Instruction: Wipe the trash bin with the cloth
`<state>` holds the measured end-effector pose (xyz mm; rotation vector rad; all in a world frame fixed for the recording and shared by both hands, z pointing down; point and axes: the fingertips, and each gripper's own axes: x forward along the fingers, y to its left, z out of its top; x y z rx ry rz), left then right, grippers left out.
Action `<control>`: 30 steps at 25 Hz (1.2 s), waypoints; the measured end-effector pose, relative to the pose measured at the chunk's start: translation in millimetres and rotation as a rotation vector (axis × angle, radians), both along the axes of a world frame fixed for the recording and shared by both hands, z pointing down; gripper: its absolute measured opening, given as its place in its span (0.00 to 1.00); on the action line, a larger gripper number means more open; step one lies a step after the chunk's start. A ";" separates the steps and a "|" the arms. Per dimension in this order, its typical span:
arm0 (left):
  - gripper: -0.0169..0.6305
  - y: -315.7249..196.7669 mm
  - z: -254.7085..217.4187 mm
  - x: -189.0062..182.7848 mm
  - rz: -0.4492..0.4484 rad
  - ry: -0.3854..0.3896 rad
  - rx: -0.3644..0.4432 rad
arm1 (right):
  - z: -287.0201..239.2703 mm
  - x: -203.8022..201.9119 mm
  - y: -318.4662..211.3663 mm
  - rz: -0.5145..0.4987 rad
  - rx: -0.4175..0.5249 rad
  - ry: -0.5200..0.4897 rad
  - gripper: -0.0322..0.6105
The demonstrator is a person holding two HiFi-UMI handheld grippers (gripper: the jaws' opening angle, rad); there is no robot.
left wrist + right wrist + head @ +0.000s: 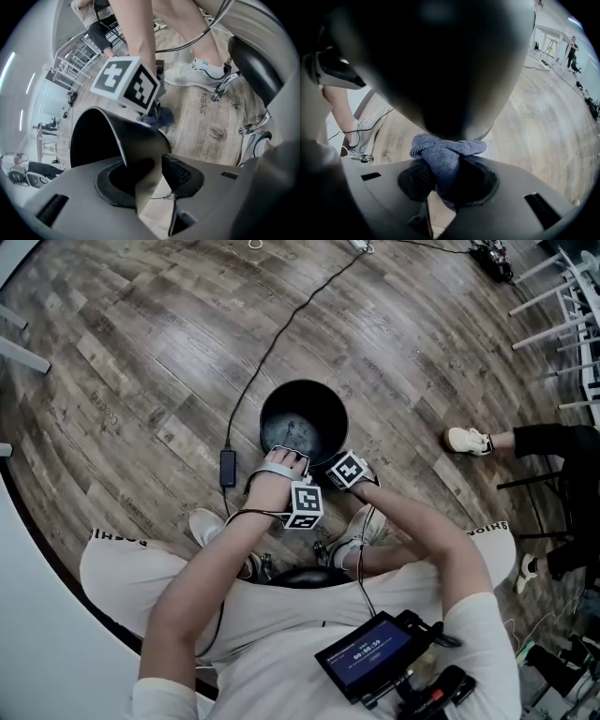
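A black trash bin (303, 421) stands upright on the wood floor in front of my feet. My left gripper (286, 460) sits over the bin's near rim. In the left gripper view the bin wall (117, 136) runs between the jaws of this gripper (147, 176); floor shows in a gap beside one pad, so they stand open around it. My right gripper (337, 470) is just outside the near wall. It (443, 178) is shut on a folded blue cloth (447, 150), which presses against the bin's dark outer wall (440, 61). The cloth (157, 117) also shows under the right gripper's marker cube (126, 84).
A black power adapter (228, 468) with its cable lies left of the bin. My white shoes (204, 524) and a black stool (305, 577) are close behind the grippers. Another person's shoe (467, 440) is at the right, white chair legs (562, 296) at the far right.
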<state>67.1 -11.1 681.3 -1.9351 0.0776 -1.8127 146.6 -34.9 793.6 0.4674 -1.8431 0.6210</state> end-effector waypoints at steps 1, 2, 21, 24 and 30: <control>0.27 0.3 -2.2 -2.6 -0.005 0.005 -0.010 | -13.0 2.2 4.3 -0.008 -0.005 -0.008 0.21; 0.27 0.9 -4.6 -5.9 -0.007 0.012 -0.021 | -27.7 3.0 9.6 -0.018 -0.010 -0.024 0.21; 0.22 -1.0 -8.9 -14.0 0.077 -0.018 0.083 | -78.9 -37.0 15.1 0.123 0.004 -0.149 0.21; 0.22 -1.7 -9.4 -10.3 0.071 -0.009 0.086 | -42.3 -32.3 13.7 0.116 0.009 -0.115 0.21; 0.22 -7.1 -11.3 -4.6 0.047 0.006 0.091 | 20.0 -27.4 9.6 0.146 0.018 -0.048 0.21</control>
